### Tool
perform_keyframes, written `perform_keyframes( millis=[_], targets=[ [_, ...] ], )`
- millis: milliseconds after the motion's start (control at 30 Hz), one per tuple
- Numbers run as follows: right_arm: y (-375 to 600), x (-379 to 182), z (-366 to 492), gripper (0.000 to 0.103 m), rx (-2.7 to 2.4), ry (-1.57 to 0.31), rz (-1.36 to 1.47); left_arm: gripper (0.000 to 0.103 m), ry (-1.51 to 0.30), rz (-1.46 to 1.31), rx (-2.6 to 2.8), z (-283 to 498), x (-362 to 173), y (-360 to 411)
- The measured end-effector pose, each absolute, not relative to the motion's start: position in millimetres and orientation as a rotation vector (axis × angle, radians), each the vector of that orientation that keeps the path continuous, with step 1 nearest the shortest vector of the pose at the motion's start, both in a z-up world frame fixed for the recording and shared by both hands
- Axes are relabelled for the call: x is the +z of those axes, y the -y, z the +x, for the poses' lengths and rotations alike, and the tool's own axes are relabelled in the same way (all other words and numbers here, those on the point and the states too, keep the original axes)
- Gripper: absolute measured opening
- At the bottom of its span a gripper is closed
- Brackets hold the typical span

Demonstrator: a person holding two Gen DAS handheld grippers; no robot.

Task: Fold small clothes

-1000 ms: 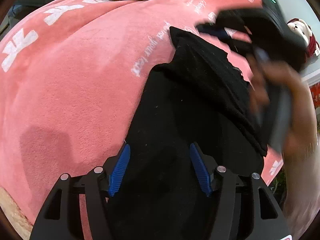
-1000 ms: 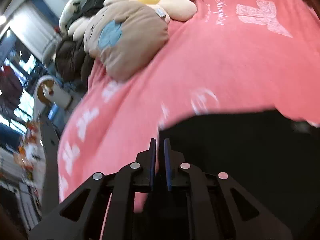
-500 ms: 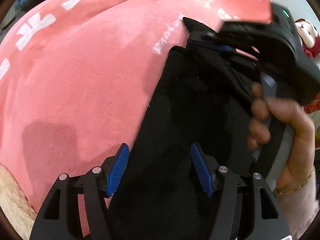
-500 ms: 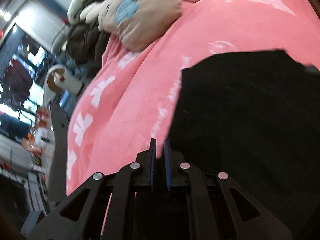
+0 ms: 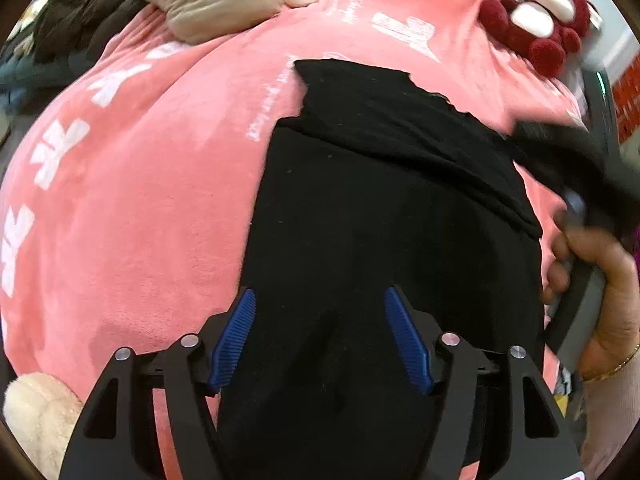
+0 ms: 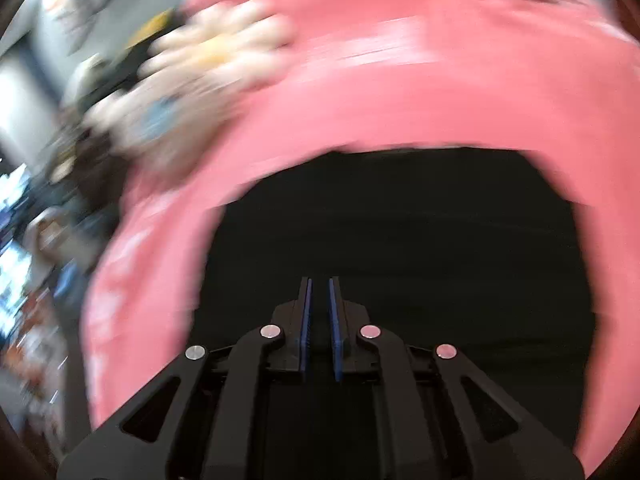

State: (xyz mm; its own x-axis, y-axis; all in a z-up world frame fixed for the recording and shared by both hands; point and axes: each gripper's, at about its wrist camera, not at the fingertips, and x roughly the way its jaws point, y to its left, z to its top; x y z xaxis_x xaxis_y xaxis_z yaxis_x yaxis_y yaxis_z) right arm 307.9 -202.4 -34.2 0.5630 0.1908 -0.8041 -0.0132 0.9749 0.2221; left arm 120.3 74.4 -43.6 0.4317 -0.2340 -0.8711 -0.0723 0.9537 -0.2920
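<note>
Black garment (image 5: 384, 240) (pink blanket (image 5: 160, 200), white-printed)

Your right gripper (image 6: 319, 320): pads nearly together, narrow gap | over black garment (image 6: 400, 232) | on pink blanket (image 6: 400, 92) | view motion-blurred

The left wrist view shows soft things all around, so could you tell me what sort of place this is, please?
Probably a bedroom: a black garment lies on a pink plush blanket, with a red stuffed toy and a beige plush cushion at its far edge.
</note>
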Motion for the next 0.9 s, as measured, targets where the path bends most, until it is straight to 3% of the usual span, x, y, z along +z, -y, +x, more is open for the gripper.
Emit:
perform_keyframes(
  millis=[100, 133, 200, 233, 400, 667, 800, 867, 900],
  targets=[
    [276.2, -80.6, 310.6, 0.008, -0.061, -1.104, 0.154, 0.065, -1.141, -0.311, -0.115, 115.0, -43.0, -65.7],
    [298.3, -85.1, 305.3, 0.002, -0.034, -1.094, 0.233, 0.065, -1.146, -0.309, -0.113, 112.0, -43.1, -64.6],
    [327.4, -71.3, 289.1, 0.005, -0.073, -1.078, 0.361, 0.065, -1.153, -0.303, -0.119, 110.9, -41.9, -52.8],
    [331.8, -59.8, 279.6, 0.010, -0.088, -1.056, 0.353, 0.065, -1.151, -0.293, -0.122, 106.8, -38.6, -50.2],
    [330.6, -23.0, 216.1, 0.010, -0.020, -1.004, 0.304, 0.065, -1.147, -0.243, -0.140, 90.5, -32.7, -47.6],
    [312.5, -32.5, 111.5, 0.013, 0.043, -1.071, 0.189, 0.067, -1.150, -0.142, -0.128, 65.9, -30.2, -32.0],
    [311.0, -36.8, 69.2, 0.021, 0.048, -1.087, 0.212, 0.067, -1.146, -0.078, -0.114, 44.2, -28.7, -28.8],
    [306.5, -36.3, 52.6, 0.040, 0.036, -1.083, 0.206, 0.072, -1.144, -0.054, -0.109, 32.8, -28.2, -27.7],
    [303.5, -36.0, 44.9, 0.044, 0.035, -1.081, 0.199, 0.073, -1.141, -0.044, -0.107, 28.2, -27.9, -27.3]
  ],
)
